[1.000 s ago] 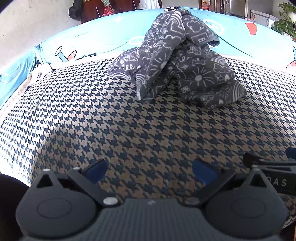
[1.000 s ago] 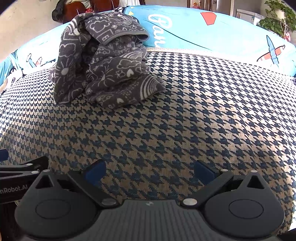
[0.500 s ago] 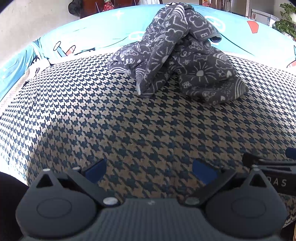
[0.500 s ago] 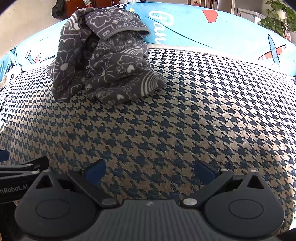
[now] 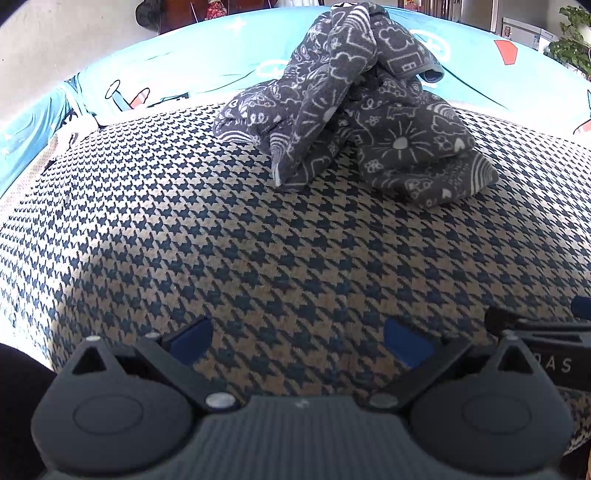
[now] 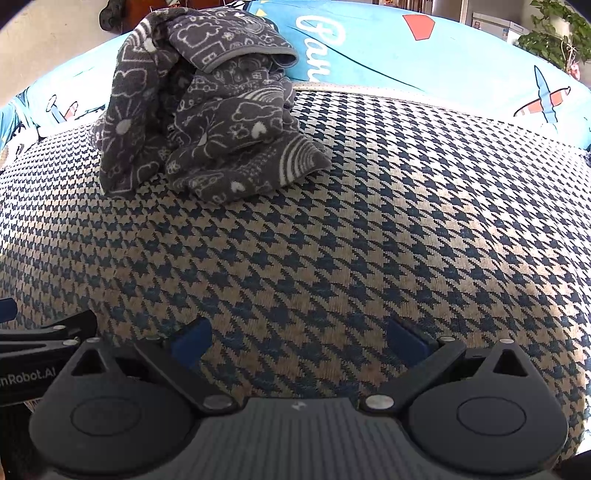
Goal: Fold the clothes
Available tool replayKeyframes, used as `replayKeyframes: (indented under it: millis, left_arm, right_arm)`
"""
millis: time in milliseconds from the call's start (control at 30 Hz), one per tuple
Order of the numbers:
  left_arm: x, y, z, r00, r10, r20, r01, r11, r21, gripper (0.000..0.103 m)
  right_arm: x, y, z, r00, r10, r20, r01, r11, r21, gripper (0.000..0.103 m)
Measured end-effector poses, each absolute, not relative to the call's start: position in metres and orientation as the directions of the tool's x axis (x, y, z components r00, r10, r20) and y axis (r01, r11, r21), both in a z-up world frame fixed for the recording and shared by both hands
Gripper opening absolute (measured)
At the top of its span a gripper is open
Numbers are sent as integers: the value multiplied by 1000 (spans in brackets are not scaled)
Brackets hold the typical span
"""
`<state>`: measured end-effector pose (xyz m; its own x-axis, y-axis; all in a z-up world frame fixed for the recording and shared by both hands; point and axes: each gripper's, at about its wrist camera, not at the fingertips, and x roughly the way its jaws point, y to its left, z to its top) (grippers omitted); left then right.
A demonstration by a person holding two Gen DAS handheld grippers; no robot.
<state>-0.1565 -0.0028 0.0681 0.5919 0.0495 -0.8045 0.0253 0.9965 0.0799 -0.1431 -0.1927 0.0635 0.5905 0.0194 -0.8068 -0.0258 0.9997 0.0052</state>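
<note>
Working surface is a houndstooth cover (image 5: 258, 240), navy on tan, spread over a bed; bright sun patches at its left and right edges. Behind it a turquoise sheet (image 6: 424, 62) with cartoon planes, a red shape and white script lettering. Plain wall upper left, a green plant (image 6: 550, 33) upper right, dark wooden furniture at the far top, too blurred to name.

Versus a second ago: the garment sits larger and lower in both wrist views, so both my tools have come closer to it. The heap itself looks the same, same folds, same spot on the cover.

Task item: one dark grey garment (image 5: 354, 107) with white doodle print (clouds, suns, hearts, rainbows), crumpled into a tall heap, not folded. A grey-bound edge (image 6: 255, 55) curls over at the top. It lies at the far side of the houndstooth cover, near the turquoise sheet; ahead and slightly right from the left wrist, ahead-left from the right wrist.

My left tool (image 5: 297, 341) is spread wide, blue pads (image 5: 190, 338) well apart, nothing between them, above bare cover. My right tool (image 6: 299, 341) the same: wide apart, empty, well short of the garment. Each tool's side shows at the edge of the other's view, so they are just beside each other.
</note>
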Motion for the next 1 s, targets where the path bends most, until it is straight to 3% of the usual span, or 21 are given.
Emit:
replayKeyframes:
  millis: [767,1000]
  left_arm:
    - [-141,-5,72,613,40,-789,44,995,84,103]
    - [-126,-2,76,622,31,-782,48,996,78,96]
  right_arm:
    - [-135,-190,67,580,33,-814,-24,999,23,99]
    - [-125,-190,74,593,70,-802,-52,997,48,90]
